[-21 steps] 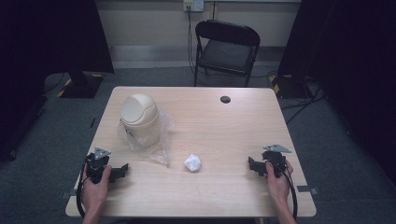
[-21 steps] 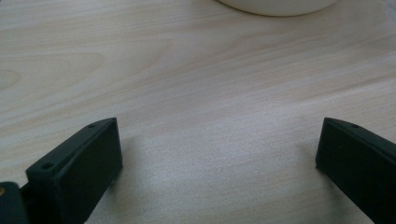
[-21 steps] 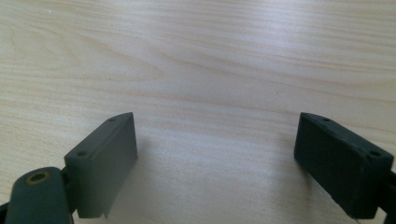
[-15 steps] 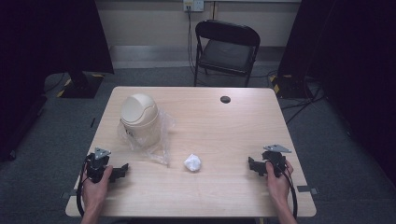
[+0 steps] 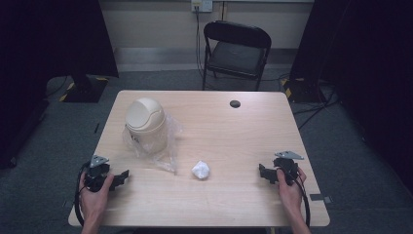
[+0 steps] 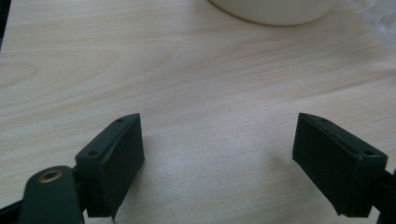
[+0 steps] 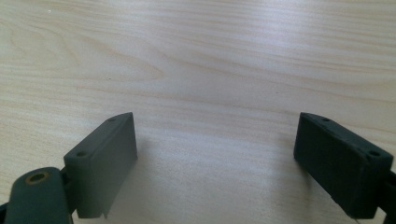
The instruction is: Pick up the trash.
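A cream swing-lid bin [image 5: 145, 122] stands at the table's left, on a clear plastic bag [image 5: 168, 151] that spreads to its right. A crumpled white paper ball [image 5: 200, 169] lies in the middle near the front. My left gripper [image 5: 122, 177] rests at the front left in a hand, jaws wide open over bare wood [image 6: 217, 154]; the bin's base [image 6: 273, 9] shows ahead of it. At the front right sits my right gripper [image 5: 262, 172], also open with nothing between its jaws [image 7: 215, 158].
The light wooden table [image 5: 234, 136] has a black round cap [image 5: 235, 104] near its far edge. A black folding chair [image 5: 237, 51] stands behind the table. Cables trail from both grippers over the front edge.
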The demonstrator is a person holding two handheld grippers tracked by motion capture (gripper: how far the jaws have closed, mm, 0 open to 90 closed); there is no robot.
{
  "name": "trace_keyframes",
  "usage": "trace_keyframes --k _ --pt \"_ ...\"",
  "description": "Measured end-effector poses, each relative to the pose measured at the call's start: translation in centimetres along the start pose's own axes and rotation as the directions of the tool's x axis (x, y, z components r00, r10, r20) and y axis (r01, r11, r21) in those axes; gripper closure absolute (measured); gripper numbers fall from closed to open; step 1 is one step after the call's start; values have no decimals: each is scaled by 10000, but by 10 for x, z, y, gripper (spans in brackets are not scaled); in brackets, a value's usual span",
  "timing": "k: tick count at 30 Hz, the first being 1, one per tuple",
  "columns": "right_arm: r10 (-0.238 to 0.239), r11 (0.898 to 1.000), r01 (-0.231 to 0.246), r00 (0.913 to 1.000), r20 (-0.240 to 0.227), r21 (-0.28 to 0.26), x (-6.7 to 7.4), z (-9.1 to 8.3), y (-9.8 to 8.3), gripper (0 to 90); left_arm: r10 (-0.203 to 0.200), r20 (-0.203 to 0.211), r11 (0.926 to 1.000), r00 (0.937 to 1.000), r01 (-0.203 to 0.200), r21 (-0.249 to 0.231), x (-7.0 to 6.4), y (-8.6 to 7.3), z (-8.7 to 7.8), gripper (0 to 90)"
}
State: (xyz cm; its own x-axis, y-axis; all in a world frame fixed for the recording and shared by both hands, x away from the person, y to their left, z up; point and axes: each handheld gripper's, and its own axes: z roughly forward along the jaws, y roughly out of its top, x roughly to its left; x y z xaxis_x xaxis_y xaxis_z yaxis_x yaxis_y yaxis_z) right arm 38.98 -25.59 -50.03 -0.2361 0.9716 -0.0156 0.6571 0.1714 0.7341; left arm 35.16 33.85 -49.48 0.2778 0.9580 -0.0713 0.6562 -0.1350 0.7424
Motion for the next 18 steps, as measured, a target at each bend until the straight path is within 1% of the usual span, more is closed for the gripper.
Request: trace_keyframes --k 1,4,5,6,7,8,9,11,12,14,15,16,17,18 --pt "-7 10000 7 10000 0 2 0 0 0 124 6 -65 10000 10000 -6 -12 0 0 -2 160" --pt "-3 10000 3 10000 -1 3 0 0 0 124 -22 137 9997 9999 25 -245 0 2 -7 169" --pt "-3 10000 3 10000 -1 3 0 0 0 124 40 313 9983 9995 -21 -584 -2 6 -11 171" --pt "-3 10000 3 10000 -1 3 0 0 0 124 40 313 9983 9995 -21 -584 -2 6 -11 178" --pt "3 10000 -3 10000 2 1 0 0 0 124 115 379 9972 9992 -86 -749 -3 8 -14 178" --pt "2 10000 -2 10000 1 3 0 0 0 124 417 268 9957 9988 -393 -845 -7 12 -16 179" --pt "-5 10000 5 10000 -1 3 0 0 0 124 698 324 9938 9970 -667 -892 -10 15 -17 179" --pt "-3 10000 3 10000 1 4 0 0 0 124 886 602 9915 9943 -822 -1005 -15 21 -18 180" --pt "-5 10000 5 10000 -1 3 0 0 0 124 976 678 9901 9929 -900 -1080 -16 24 -18 185" --pt "-7 10000 7 10000 -1 3 0 0 0 123 1324 853 9850 9875 -1215 -1224 -20 30 -19 218" --pt "3 10000 -3 10000 2 0 0 0 0 124 1475 841 9824 9855 -1361 -1282 -22 34 -20 219" --pt "0 10000 0 10000 1 2 0 0 0 124 1507 838 9814 9850 -1389 -1327 -23 37 -20 217" --pt "2 10000 -2 10000 0 2 0 0 0 123 1420 968 9810 9851 -1270 -1463 -23 42 -21 216" --pt "2 10000 -2 10000 0 2 0 0 0 123 1455 1185 9793 9822 -1259 -1583 -24 47 -21 216"
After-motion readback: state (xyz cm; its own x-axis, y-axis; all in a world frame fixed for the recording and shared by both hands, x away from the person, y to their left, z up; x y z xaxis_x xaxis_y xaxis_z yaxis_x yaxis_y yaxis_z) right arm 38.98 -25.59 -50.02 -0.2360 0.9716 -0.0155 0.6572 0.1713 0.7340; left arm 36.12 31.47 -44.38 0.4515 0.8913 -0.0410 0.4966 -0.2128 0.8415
